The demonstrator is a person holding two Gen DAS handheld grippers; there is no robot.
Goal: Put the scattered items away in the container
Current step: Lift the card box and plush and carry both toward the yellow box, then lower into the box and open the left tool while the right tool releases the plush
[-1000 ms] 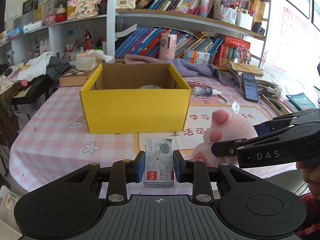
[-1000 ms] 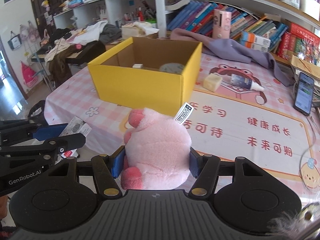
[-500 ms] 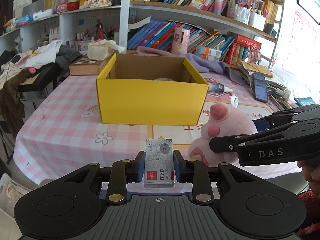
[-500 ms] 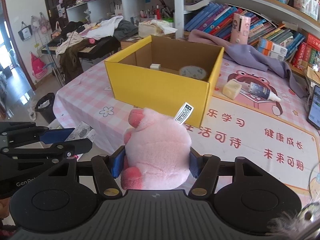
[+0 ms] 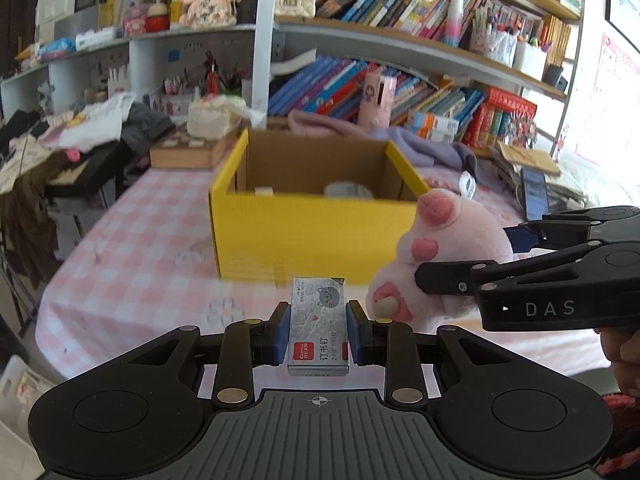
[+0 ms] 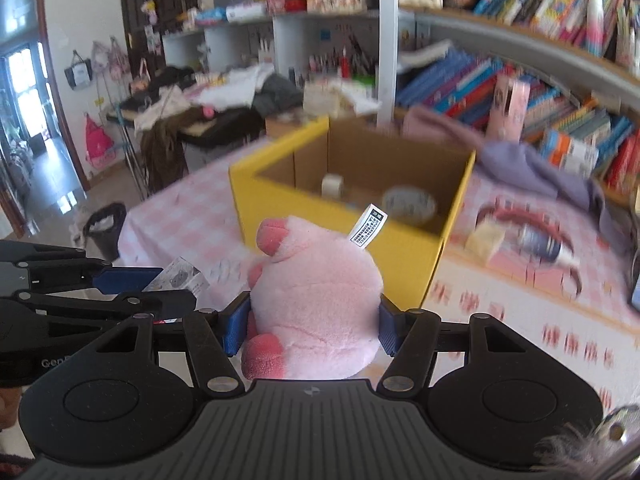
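Yellow box (image 5: 316, 236) lying ahead: you are carrying staples box (image 5: 318, 330) pinched in left gripper (image 5: 318, 334), pink plush (image 6: 316, 300) squeezed in right gripper (image 6: 314, 330); clear the near rim before releasing.

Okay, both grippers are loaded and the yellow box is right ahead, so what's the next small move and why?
Probably carry both forward until they hang over the open yellow box, then let go. The left gripper is shut on the small staples box and the right gripper on the pink plush toy, yet both are short of the box's near wall.
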